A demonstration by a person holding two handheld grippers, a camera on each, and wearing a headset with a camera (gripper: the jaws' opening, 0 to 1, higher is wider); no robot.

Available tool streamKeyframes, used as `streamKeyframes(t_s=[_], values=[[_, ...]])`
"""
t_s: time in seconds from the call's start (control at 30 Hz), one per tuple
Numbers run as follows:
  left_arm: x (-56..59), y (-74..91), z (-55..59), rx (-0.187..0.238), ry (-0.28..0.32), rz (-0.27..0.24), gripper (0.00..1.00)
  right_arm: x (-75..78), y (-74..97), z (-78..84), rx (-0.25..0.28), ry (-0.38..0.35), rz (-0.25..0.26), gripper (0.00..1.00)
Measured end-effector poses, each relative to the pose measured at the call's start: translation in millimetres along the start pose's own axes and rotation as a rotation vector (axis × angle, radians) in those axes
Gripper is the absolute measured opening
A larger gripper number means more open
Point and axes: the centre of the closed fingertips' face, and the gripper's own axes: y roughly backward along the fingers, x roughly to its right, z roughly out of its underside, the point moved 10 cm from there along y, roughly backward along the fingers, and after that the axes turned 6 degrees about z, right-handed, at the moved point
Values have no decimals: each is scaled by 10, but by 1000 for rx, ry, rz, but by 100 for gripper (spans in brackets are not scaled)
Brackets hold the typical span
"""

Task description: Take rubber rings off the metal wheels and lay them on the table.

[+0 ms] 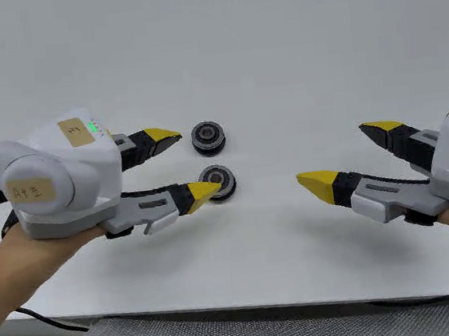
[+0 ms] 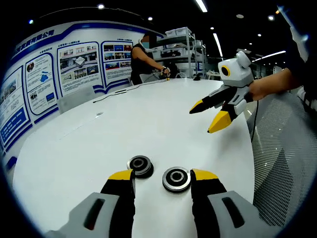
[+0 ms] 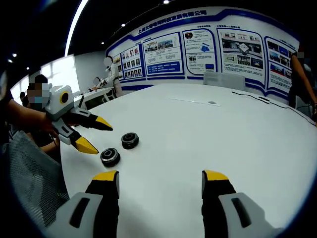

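left gripper (image 1: pixel 192 161) hovered spread beside near wheel (image 1: pixel 219 181) | right gripper (image 1: pixel 337 153) spread, well apart | step needed: wheel pinned, rubber ring (image 1: pixel 231 188) pinched at edge

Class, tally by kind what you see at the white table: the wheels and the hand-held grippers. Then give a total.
Metal wheels: 2 (far wheel, near wheel)
Hand-held grippers: 2 (left hand-held gripper, right hand-held gripper)
Total: 4
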Motion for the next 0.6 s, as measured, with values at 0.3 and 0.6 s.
streamKeyframes(t_s=[0.3, 0.6], values=[[43, -75, 50, -34, -26, 28, 32, -9, -8, 15, -3, -12, -14, 66], [85, -125, 50, -50, -32, 56, 24, -8, -20, 17, -1, -25, -25, 65]])
